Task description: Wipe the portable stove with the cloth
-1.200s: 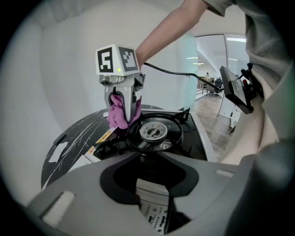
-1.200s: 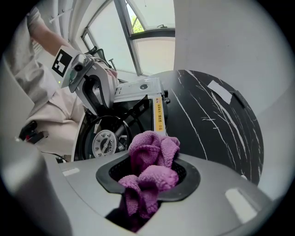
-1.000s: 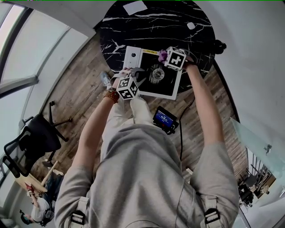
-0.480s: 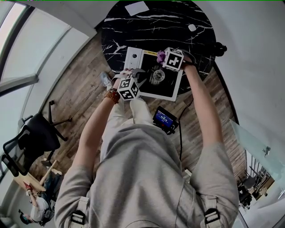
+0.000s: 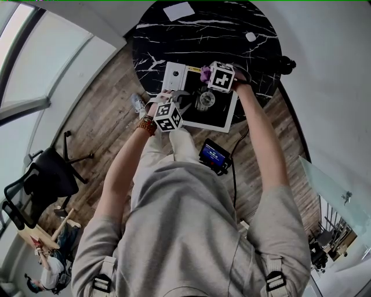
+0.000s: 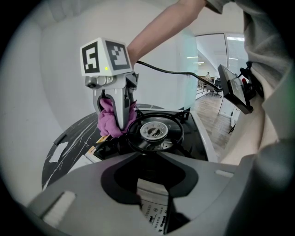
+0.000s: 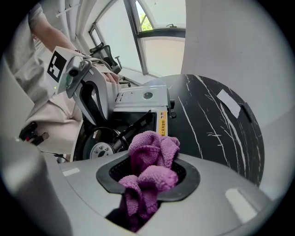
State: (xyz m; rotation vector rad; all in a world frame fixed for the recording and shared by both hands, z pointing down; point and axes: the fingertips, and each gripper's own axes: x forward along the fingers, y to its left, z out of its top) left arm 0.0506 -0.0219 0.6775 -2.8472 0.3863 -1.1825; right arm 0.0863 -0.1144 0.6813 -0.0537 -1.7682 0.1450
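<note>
The portable stove (image 5: 217, 113), black-topped with a white frame, lies at the near edge of the round black marble table (image 5: 232, 35). My right gripper (image 5: 211, 76) is shut on a bunched purple cloth (image 7: 150, 177) and points steeply down at the stove's far edge, beside the round burner (image 6: 154, 131). From the left gripper view the cloth (image 6: 107, 120) bulges around the right gripper's fingers (image 6: 120, 115). My left gripper (image 5: 181, 103) is at the stove's near left edge, its jaws closed on the white printed side of the stove (image 6: 154, 203). The white control panel (image 7: 138, 99) carries a knob.
A white sheet (image 5: 178, 10) and a small white object (image 5: 250, 36) lie on the table's far side. A device with a blue screen (image 5: 214, 155) and a black cable sit by the person's lap. An office chair (image 5: 43, 183) stands on the wood floor at left.
My right gripper with the cloth has slid slightly left along the stove's far edge. The left gripper and the stove have stayed where they were.
</note>
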